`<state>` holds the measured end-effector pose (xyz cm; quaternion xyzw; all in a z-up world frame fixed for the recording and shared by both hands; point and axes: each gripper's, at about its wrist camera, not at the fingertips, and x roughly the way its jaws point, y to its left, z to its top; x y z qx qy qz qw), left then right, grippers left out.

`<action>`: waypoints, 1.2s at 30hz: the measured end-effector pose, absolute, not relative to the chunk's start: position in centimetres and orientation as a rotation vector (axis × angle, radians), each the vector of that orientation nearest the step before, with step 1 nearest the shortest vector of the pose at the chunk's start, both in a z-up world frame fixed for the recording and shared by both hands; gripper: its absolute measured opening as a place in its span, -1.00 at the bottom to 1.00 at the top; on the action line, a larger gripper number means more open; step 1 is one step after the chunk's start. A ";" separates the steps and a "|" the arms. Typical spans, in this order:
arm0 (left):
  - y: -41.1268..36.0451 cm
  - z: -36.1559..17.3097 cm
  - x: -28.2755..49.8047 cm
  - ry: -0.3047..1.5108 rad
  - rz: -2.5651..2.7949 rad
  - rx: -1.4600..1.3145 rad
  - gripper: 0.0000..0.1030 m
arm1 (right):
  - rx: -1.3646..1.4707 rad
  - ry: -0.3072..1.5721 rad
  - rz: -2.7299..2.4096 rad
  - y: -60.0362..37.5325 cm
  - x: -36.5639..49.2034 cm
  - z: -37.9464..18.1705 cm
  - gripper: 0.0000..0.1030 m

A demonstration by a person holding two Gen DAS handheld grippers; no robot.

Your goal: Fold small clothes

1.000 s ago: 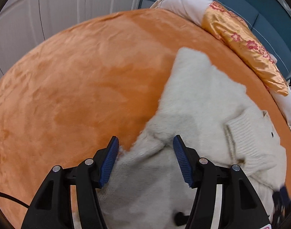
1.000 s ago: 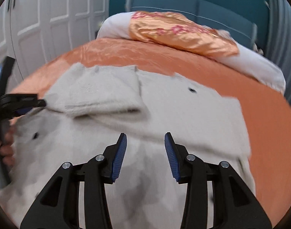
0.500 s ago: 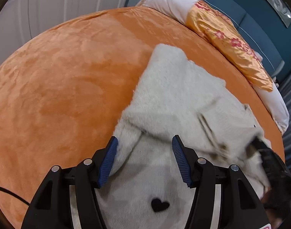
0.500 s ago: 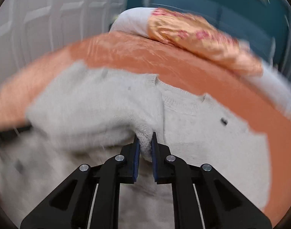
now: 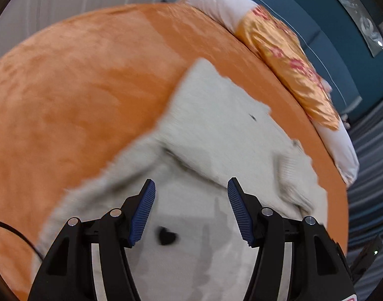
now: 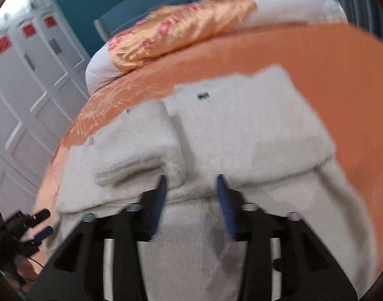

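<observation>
A fluffy white sweater (image 5: pixel 216 130) with small black heart marks lies spread on an orange bed cover (image 5: pixel 78 87). Both sleeves are folded across its body; the folded left sleeve (image 6: pixel 138 155) shows in the right wrist view. My left gripper (image 5: pixel 191 210) hovers open just above the sweater's lower part, a black heart (image 5: pixel 166 235) between its blue pads, nothing gripped. My right gripper (image 6: pixel 191 195) is over the sweater (image 6: pixel 241 130) near the sleeve's end; its jaws are opening and no cloth is pinched between them. The left gripper (image 6: pixel 38 228) appears at the lower left of the right wrist view.
An orange satin pillow (image 5: pixel 286 62) with pink flowers lies on a white pillow (image 5: pixel 216 2) at the head of the bed. Teal headboard (image 5: pixel 329 40) and wall stand behind. White wardrobe doors (image 6: pixel 23 95) run along the left side.
The right gripper closed on the sleeve's end, carried it across the sweater and has now opened, leaving the sleeve lying folded. The left gripper stayed open and tilted up and back slightly.
</observation>
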<state>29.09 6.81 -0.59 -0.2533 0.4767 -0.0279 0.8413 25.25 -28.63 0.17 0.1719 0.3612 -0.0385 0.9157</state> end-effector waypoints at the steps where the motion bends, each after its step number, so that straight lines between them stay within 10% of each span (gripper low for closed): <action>1: 6.2 -0.9 29.5 1.018 -0.060 -0.524 0.12 | 0.273 0.733 -0.062 -27.5 25.7 0.9 -0.11; 7: 5.5 -3.4 32.8 1.056 0.005 -0.504 0.06 | -0.192 0.726 0.029 -20.5 28.6 0.5 0.15; 9: 6.0 -3.0 33.5 1.029 0.039 -0.493 -0.36 | -0.346 0.726 0.002 -18.6 30.2 -0.8 0.15; 11: 6.8 -3.1 34.2 1.026 0.056 -0.507 -0.66 | -0.364 0.762 0.011 -18.3 31.2 -1.8 -0.30; 12: 7.3 -3.3 34.6 1.027 0.057 -0.523 -0.78 | -0.324 0.786 0.018 -18.6 31.8 -1.8 -0.88; 18: 8.6 -3.3 34.8 0.994 0.068 -0.510 -0.84 | 0.788 0.646 -0.049 -34.7 28.1 -0.5 -0.87; 22: 8.5 -3.7 34.4 0.996 0.068 -0.490 -0.77 | 0.832 0.807 -0.164 -38.6 26.8 -5.3 -0.93; 24: 8.4 -3.4 34.1 0.994 0.068 -0.491 -0.72 | 0.798 0.782 -0.143 -38.3 25.9 -4.5 -0.80; 28: 8.8 -3.1 33.6 0.990 0.065 -0.538 -0.64 | 0.725 0.731 -0.136 -37.9 25.9 -2.5 0.14; 33: 8.8 -3.5 34.5 1.027 0.057 -0.587 -0.47 | 0.724 0.777 -0.191 -38.3 28.2 -3.4 0.11; 35: 8.7 -3.4 34.8 1.023 0.060 -0.588 -0.57 | 0.672 0.788 -0.217 -37.9 28.9 -3.2 -0.22; 36: 8.7 -3.3 35.0 1.016 0.058 -0.588 -0.85 | 0.628 0.797 -0.214 -37.4 29.4 -2.7 -0.81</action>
